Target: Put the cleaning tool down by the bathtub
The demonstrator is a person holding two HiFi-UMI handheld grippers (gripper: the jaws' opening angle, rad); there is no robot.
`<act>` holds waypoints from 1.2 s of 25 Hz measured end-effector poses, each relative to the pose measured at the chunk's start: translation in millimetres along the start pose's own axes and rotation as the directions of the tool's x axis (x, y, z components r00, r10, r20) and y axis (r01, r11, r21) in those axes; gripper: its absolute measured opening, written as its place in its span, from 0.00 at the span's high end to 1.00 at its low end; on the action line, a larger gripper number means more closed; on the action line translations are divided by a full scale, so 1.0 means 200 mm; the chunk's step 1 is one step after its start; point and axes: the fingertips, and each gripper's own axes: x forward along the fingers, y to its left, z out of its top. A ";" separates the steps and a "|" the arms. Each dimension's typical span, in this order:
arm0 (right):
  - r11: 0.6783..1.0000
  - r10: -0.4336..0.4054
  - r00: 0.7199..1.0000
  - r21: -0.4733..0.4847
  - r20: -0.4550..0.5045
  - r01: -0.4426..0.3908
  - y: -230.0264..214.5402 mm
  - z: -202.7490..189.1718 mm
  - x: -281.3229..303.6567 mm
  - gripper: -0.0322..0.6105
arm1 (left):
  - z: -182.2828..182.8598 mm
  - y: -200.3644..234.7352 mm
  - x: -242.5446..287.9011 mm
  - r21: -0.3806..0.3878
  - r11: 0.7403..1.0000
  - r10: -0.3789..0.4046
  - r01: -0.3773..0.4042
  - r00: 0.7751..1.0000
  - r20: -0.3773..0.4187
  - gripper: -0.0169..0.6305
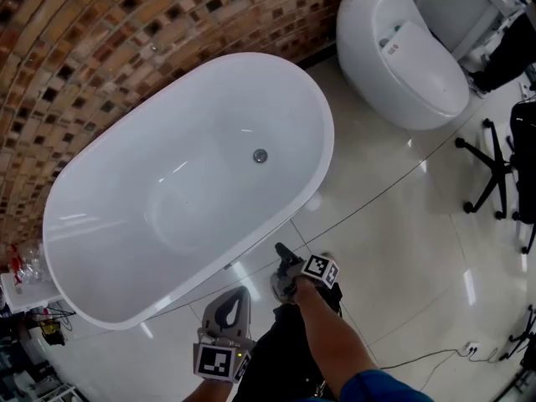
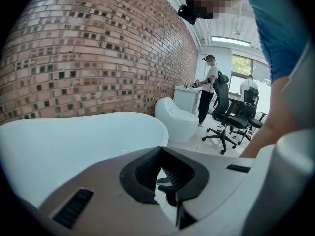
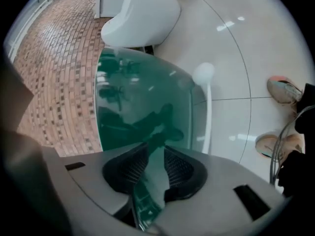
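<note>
Bathtub (image 1: 193, 170) stands on glossy floor (image 1: 402, 249) beside brick wall (image 1: 100, 40).

Cleaning tool (image 3: 147, 112) is being held in the right hand-held gripper (image 3: 152, 168), whose pads are pressing on its narrow lower part. It is showing as a flat, glossy, see-through teal sheet, widening away from the jaws and tilting slightly. Whether it is touching the floor can't be told. Bathtub (image 1: 167, 174) is standing on the glossy floor against the brick wall: white, oval, freestanding, with a metal drain (image 1: 260, 155) in its bottom. The tool is hanging near the tub's outer side.
</note>
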 end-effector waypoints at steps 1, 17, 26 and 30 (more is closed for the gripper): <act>1.000 0.005 1.000 -0.018 -0.023 -0.005 0.00 -0.03 -0.03 0.85 | -0.01 0.01 -0.02 0.002 1.000 0.003 -0.003 1.000 -0.004 0.97; 0.819 -0.051 0.999 -0.572 0.000 0.042 0.50 0.02 -0.57 0.95 | 0.16 -0.05 -0.21 -0.001 1.000 0.000 0.000 0.999 0.045 0.97; 0.375 -0.034 0.997 -0.924 0.064 0.072 0.99 -0.16 -0.75 0.95 | 0.34 -0.16 -0.28 0.029 0.999 -0.015 0.013 0.997 0.078 0.97; 0.309 0.035 0.996 -0.949 0.082 0.067 1.28 -0.24 -0.93 0.95 | 0.43 -0.24 -0.40 0.063 0.998 -0.036 0.031 0.996 0.084 0.97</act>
